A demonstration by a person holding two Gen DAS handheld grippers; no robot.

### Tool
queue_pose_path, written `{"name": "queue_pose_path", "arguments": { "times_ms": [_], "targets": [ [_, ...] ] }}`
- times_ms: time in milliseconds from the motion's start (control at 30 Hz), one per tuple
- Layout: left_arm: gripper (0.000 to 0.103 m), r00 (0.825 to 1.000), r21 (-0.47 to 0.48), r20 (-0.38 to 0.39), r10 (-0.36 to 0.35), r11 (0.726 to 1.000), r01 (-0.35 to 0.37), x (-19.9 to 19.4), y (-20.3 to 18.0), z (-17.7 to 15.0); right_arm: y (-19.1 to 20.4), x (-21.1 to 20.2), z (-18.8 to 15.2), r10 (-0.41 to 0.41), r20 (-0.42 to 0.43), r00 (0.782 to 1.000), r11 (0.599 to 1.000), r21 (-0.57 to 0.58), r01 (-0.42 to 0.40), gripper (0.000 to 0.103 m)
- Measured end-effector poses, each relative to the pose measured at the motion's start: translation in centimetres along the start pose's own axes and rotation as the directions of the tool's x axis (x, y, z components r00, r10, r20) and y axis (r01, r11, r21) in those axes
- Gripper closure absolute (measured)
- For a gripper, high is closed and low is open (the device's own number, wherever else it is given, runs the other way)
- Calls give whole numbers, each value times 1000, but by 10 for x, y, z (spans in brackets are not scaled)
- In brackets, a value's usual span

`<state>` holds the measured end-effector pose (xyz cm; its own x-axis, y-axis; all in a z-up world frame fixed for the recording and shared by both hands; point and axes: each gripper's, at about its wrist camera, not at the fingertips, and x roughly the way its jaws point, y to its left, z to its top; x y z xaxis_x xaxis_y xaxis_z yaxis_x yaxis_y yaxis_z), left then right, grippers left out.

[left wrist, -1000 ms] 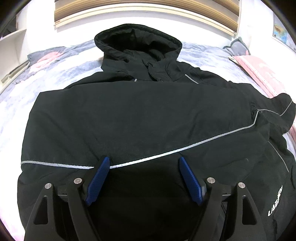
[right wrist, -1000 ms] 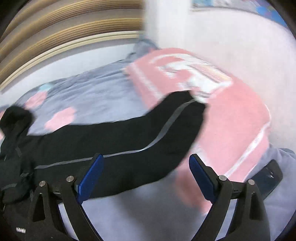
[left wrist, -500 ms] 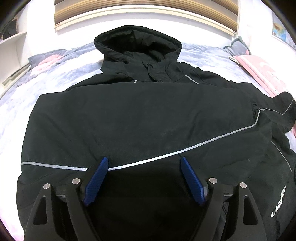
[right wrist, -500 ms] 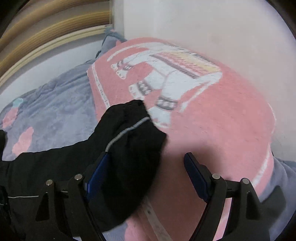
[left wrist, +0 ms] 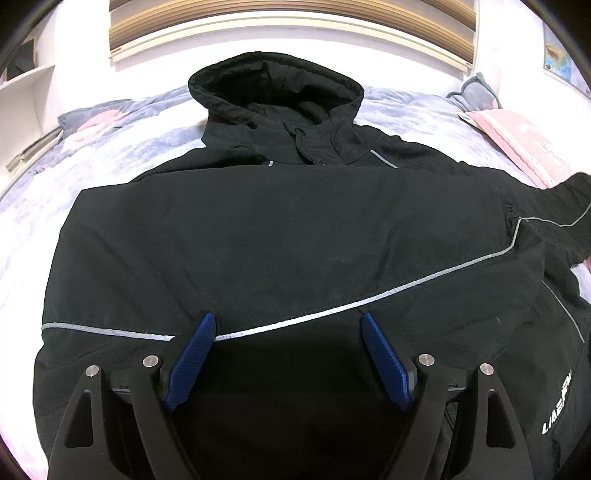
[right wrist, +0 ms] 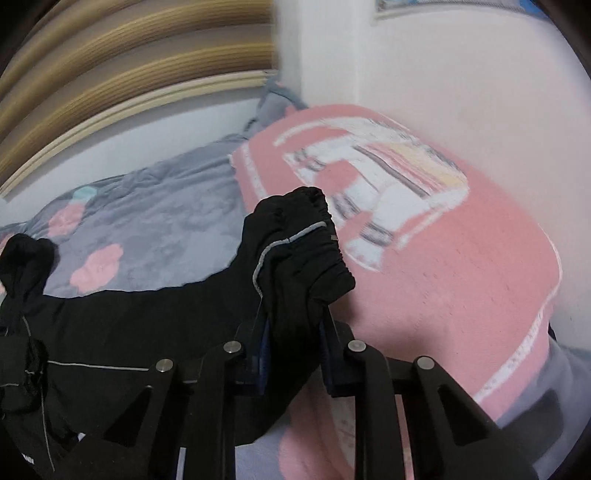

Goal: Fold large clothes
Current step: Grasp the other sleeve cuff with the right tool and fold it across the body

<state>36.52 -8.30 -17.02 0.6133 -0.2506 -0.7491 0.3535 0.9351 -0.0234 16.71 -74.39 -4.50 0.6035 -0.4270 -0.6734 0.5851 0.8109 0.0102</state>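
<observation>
A black hooded jacket with grey reflective piping lies flat on the bed, hood at the far end, one sleeve folded across the body. My left gripper is open and empty, hovering over the jacket's lower body. In the right wrist view my right gripper is shut on the elastic cuff of the jacket's other sleeve, which is lifted above the pink blanket. The sleeve trails left toward the jacket body.
The bed has a grey-blue cover with pink flowers. A pink blanket with a white pattern lies at the right by the wall. A wooden headboard runs along the far side. White shelves stand at the far left.
My right gripper has closed on the sleeve cuff and lifted it off the pink blanket. My left gripper has stayed almost still, open, above the jacket.
</observation>
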Motion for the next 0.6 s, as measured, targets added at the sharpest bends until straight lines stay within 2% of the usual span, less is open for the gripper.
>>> {"name": "queue_pose_path", "arguments": {
  "times_ms": [167,267,433,600],
  "targets": [
    [20,1000,1,-1,1,1000,-1,0,0,0,-19,49,-14,-55,-129,990,996,69,64,79],
    [20,1000,0,-1,-1,1000,1,0,0,0,-12,52,-14,-71,-132,989,996,48,78,80],
    [21,1000,-3,2,-1,1000,1,-2,1,1,37,12,1,35,-99,994,999,-16,-37,81],
    [20,1000,-10,11,-13,1000,13,-17,3,8,116,-26,10,170,-105,980,982,-72,-178,83]
  ]
}}
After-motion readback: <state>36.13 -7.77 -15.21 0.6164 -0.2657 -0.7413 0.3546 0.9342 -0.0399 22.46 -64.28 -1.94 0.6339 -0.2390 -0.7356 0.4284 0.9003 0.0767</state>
